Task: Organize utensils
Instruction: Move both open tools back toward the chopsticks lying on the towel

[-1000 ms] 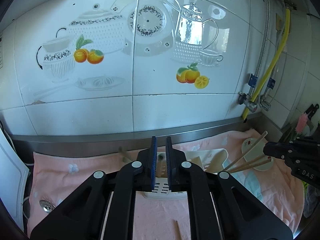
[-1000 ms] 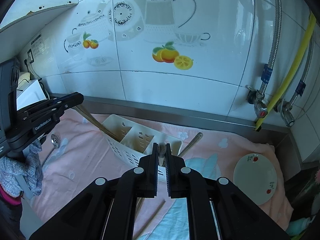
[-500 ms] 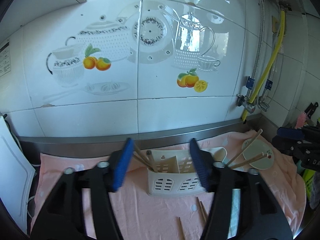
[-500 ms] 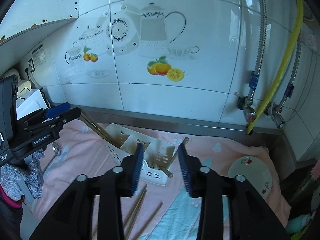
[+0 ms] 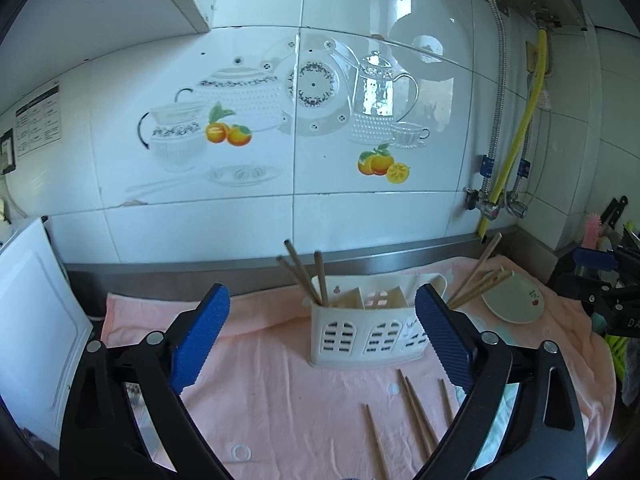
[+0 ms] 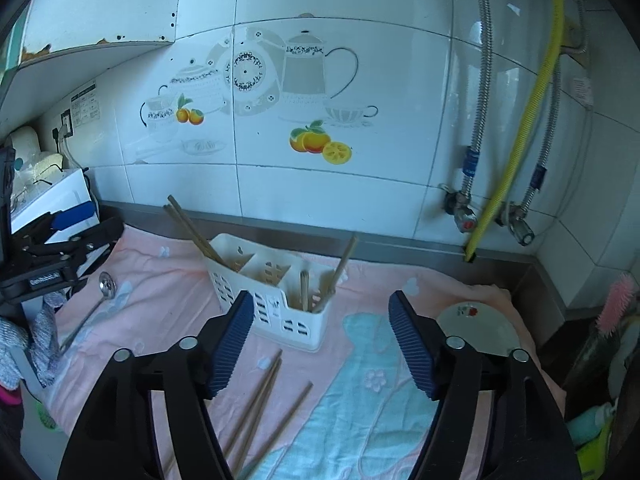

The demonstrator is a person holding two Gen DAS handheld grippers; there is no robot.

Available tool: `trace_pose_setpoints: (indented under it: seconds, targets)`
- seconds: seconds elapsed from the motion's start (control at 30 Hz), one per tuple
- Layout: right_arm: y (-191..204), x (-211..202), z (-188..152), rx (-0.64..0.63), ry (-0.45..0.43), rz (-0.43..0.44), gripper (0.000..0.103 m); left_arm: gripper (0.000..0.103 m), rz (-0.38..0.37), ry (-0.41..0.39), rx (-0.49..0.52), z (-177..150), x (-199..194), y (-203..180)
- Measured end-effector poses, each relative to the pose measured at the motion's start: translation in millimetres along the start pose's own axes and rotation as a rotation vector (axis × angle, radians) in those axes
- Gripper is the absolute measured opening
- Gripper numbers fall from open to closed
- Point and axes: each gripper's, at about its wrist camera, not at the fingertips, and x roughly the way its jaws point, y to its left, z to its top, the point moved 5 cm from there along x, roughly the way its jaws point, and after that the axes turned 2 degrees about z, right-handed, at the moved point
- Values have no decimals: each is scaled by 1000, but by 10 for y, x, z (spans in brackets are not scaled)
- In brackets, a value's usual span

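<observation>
Both my left gripper (image 5: 320, 338) and right gripper (image 6: 322, 338) are opening, empty. The loose brown wooden chopsticks (image 6: 256, 404) on the pink towel (image 6: 168, 280) look light, stiff and slippery; I'd pinch them mid-shaft.

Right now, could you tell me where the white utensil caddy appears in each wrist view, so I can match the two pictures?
Left wrist: the white utensil caddy stands centre-right on the pink towel, beside the right blue pad.
Right wrist: the caddy stands centre-left, turned corner-on, just beyond the left pad.
Shared landmark: the small plate lies to the caddy's right in both.
</observation>
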Motion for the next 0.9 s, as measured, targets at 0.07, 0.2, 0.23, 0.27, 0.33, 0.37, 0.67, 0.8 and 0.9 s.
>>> trace_pose_setpoints:
  seconds: [0.07, 0.2, 0.23, 0.27, 0.33, 0.37, 0.67, 0.8, 0.9]
  targets:
    - [4, -51, -96, 11, -4, -7, 71, 95, 2, -7, -5, -69, -77, 22]
    - [28, -120, -303, 16, -8, -28, 73, 97, 12, -11, -13, -214, -197, 56]
    - [36, -128, -358, 21, -3, -27, 73, 97, 14, -11, -14, -246, -224, 57]
    - [48, -138, -402, 23, 1, -26, 73, 97, 17, -13, -13, -287, -266, 58]
    - [62, -168, -497, 30, -1, -25, 75, 98, 20, -23, -10, -351, -333, 53]
    - [74, -178, -557, 32, 0, -24, 75, 98, 23, -27, -7, -400, -373, 45]
    - [162, -209, -1079, 66, 15, -26, 76, 98, 40, -20, -1, -795, -587, 5]
    - [204, -145, -1352, 92, 42, -11, 77, 98, 64, -21, 14, -964, -648, 18]
    - [242, -89, -1567, 109, 63, -16, 77, 98, 79, -14, 17, -1075, -663, 33]
